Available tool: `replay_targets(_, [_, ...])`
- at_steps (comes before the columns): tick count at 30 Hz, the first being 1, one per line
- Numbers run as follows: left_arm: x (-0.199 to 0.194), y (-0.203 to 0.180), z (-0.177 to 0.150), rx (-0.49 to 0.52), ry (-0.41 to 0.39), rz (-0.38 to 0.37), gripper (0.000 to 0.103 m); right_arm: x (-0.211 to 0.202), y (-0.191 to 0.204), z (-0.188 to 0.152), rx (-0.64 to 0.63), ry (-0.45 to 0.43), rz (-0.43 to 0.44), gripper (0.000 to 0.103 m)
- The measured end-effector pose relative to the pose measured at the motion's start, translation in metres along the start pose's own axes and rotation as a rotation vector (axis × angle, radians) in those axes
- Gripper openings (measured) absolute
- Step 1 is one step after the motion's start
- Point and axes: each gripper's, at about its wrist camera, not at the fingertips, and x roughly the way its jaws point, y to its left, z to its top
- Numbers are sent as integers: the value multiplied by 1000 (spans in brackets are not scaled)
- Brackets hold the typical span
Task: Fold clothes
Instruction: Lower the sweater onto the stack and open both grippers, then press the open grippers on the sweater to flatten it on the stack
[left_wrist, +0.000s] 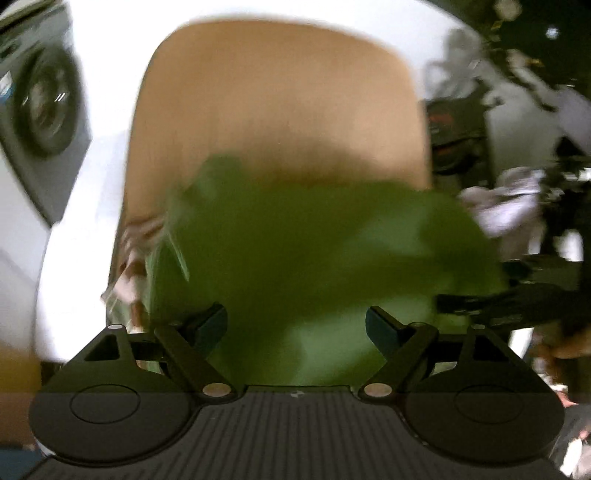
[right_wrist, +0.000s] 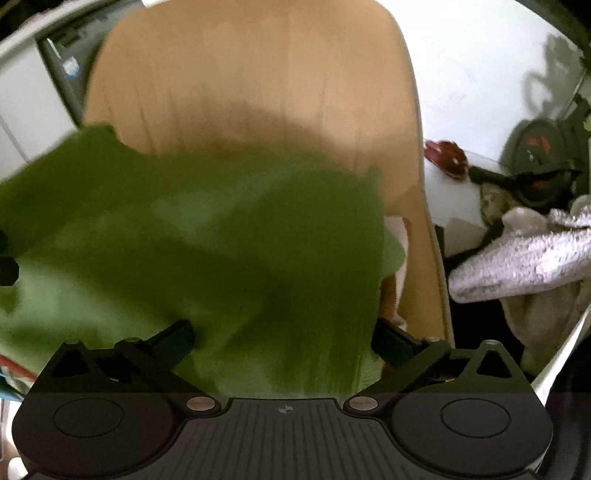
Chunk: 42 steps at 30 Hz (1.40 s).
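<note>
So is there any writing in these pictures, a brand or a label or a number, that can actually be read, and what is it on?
None can be read.
Washing machine: a pale patch on its front, too blurred to read.
Dark bag: red markings, too blurred to tell whether they are letters.
Green garment: no print or tag shows.
Wooden table: plain.
Left gripper and right gripper: only a small round mark on each base, no letters.

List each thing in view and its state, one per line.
Green garment: spread loosely on the table, wrinkled, not folded, blurred.
Wooden table: far part bare.
Left gripper: open, over the garment.
Right gripper: open, over the garment.
White towel: bunched up beside the table.
Washing machine: door shut.
</note>
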Motion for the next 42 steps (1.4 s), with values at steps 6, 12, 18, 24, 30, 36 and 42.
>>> replay_targets(6, [20,-10,-2,30,59,21,102,10,5,1,12,28,7,102])
replay_targets(12, [28,-25,-1,37,81,99,102,11,0,-2,21,25,38,102])
replay_targets(18, [36,-36,-3,85,103,178,103,14,-2,2,35,49,53,102])
replay_targets(24, [42,-45,-5,92,86,215,103,10,2,0,32,40,44,102])
replay_targets(30, [52,-58,-4,116,102,277,103,7,4,-10,55,13,36,102])
replay_targets(36, [53,-58,-5,98,97,281,103,17,-12,5,153,143,104,102])
replay_targets(42, [54,-57,-8,113,72,275,103,31,-27,18,179,282,179,102])
